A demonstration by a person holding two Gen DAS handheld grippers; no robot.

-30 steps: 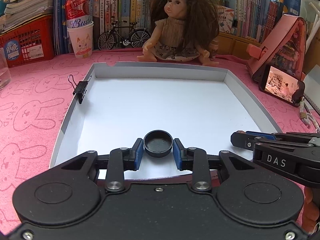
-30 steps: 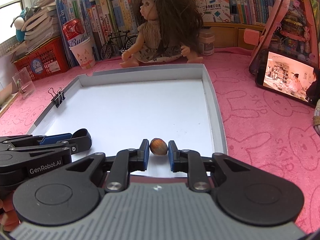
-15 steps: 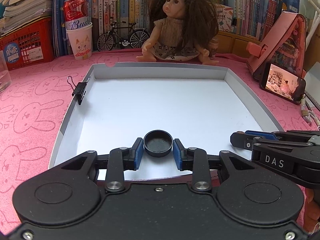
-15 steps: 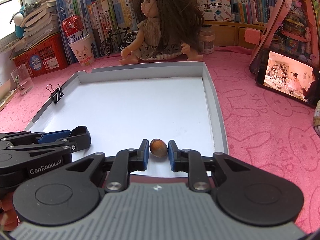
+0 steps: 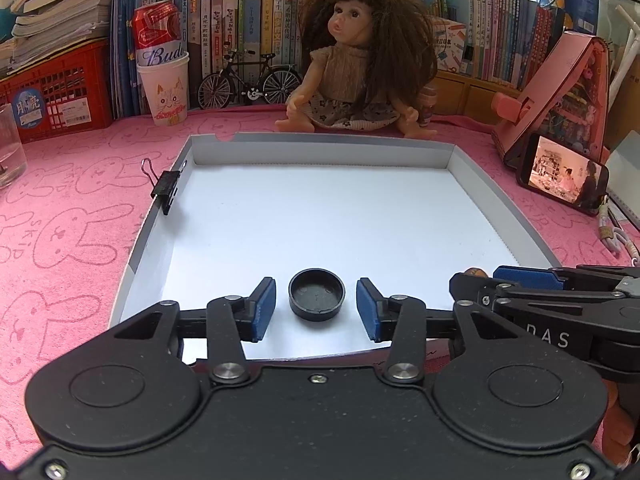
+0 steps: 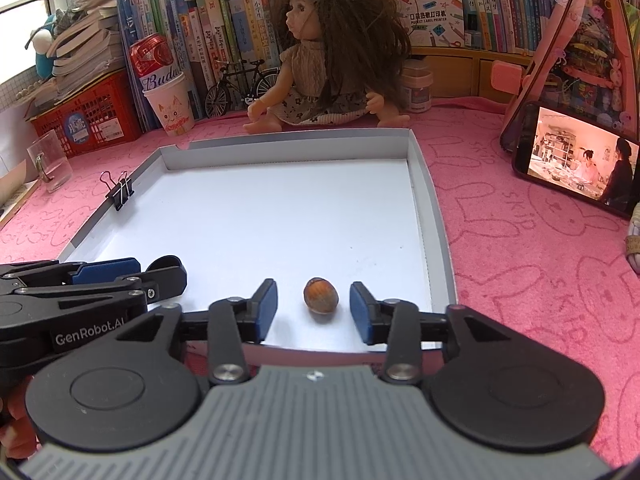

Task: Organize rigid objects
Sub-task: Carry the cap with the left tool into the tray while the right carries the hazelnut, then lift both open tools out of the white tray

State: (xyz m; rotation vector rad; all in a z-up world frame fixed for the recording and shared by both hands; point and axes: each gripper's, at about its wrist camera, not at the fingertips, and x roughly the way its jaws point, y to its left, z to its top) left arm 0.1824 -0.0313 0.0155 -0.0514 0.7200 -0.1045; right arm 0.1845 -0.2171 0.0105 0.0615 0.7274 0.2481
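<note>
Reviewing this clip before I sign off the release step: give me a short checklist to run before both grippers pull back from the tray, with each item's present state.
1. Left gripper open, blue pads clear of the black cap: ok.
2. Right gripper open, pads clear of the hazelnut: ok.
3. Cap resting on the white tray floor, open side up: ok.
4. Hazelnut on the tray floor, inside the right wall: ok; whether it is fully at rest: cannot tell.
5. The two grippers apart from each other near the tray's front edge: ok.
6. Binder clip on the left tray wall, away from both grippers: ok.
</note>
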